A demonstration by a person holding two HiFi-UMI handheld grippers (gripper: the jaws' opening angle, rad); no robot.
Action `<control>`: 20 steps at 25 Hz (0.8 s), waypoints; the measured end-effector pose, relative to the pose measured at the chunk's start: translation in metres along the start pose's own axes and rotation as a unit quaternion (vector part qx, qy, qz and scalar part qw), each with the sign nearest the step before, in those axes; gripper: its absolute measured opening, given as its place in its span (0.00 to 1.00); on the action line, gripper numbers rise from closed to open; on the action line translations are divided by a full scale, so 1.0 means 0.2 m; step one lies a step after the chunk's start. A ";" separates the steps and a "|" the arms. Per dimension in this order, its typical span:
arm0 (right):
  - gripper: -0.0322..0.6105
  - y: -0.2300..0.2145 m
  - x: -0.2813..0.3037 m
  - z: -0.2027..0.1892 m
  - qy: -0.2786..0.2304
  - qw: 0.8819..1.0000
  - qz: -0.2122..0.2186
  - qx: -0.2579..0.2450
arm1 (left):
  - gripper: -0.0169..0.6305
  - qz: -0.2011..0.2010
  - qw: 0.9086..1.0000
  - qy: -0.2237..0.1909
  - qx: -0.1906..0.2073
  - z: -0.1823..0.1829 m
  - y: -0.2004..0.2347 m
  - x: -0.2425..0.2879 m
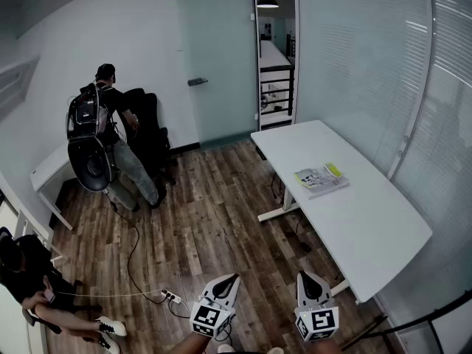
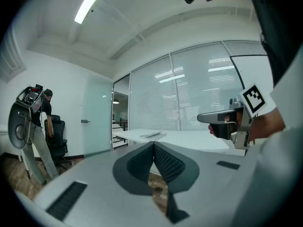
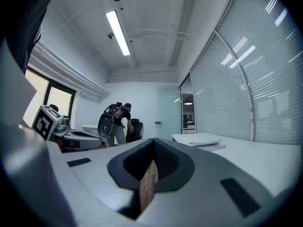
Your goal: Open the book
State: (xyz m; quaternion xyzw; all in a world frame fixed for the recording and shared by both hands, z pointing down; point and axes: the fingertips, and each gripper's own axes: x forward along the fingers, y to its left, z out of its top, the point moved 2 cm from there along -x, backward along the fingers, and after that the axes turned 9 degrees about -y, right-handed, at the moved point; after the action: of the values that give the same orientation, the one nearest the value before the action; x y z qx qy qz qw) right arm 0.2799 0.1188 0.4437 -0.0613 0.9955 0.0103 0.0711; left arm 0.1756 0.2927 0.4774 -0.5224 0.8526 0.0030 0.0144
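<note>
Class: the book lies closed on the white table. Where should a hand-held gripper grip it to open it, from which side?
The book lies flat on the table, so only thin edges offer hold. Probably pinch the top cover's free edge, coming level from the table edge nearest it; the spine side is unclear.

A closed book (image 1: 321, 179) lies flat on the white table (image 1: 369, 220).

Person (image 1: 110, 127) beside black chair (image 1: 155, 142), possibly touching
</note>
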 end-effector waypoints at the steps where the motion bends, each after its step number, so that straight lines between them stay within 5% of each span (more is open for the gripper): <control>1: 0.05 0.01 0.00 0.00 0.000 1.000 -0.001 0.001 | 0.05 0.000 1.000 -0.005 0.000 0.00 0.00 -0.01; 20: 0.06 0.17 0.00 0.04 -0.005 1.000 0.018 -0.024 | 0.05 -0.010 1.000 -0.018 0.007 0.02 0.04 -0.08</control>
State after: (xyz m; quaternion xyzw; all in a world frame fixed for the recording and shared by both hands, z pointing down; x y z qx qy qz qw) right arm 0.2762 0.1537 0.4361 -0.0452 0.9956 0.0354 0.0739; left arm 0.1756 0.3116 0.4735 -0.5307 0.8469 0.0068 0.0337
